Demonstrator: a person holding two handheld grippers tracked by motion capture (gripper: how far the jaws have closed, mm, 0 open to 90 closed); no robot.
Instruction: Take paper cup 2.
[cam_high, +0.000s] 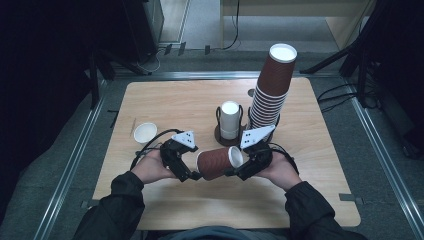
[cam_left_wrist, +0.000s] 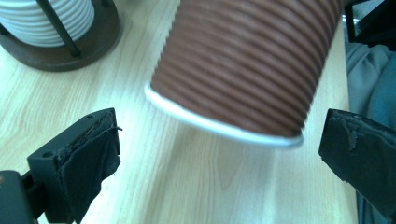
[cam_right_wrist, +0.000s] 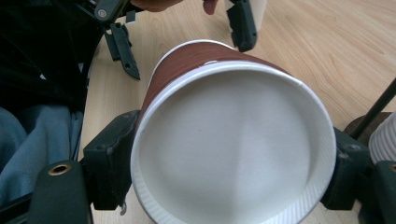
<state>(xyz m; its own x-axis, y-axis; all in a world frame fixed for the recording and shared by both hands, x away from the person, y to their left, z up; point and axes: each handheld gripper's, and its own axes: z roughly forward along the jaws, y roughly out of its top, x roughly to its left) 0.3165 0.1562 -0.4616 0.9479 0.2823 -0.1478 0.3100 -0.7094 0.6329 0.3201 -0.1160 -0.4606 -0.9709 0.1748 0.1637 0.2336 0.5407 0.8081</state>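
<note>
Two grippers at work above the wooden table (cam_high: 165, 100), both near its front edge. Right gripper (cam_high: 239, 169) clamped on a brown ribbed paper cup (cam_high: 216, 163), jaws pressed against opposite sides close to the base. Cup held on its side, clear of the tabletop, white bottom disc turned toward the right hand (cam_high: 282, 170), rolled rim toward the left gripper (cam_high: 191, 175). In the right gripper view, white bottom (cam_right_wrist: 233, 149) seen square on, black jaws hugging it left and right. Left gripper spread wide, jaws either side of the cup's rim end with gaps showing on both sides, gripping nothing; in the left gripper view, white rim (cam_left_wrist: 219, 126) hanging between the two padded jaws, apart from each. Behind the cup, a dark round holder (cam_high: 220, 134) with a white cup stack (cam_high: 230, 120) standing upright between thin rods. Just to its right, a tall leaning stack of brown cups (cam_high: 272, 85). Toward the table's left, a small white cup (cam_high: 145, 133) standing alone, well apart from the rest.
</note>
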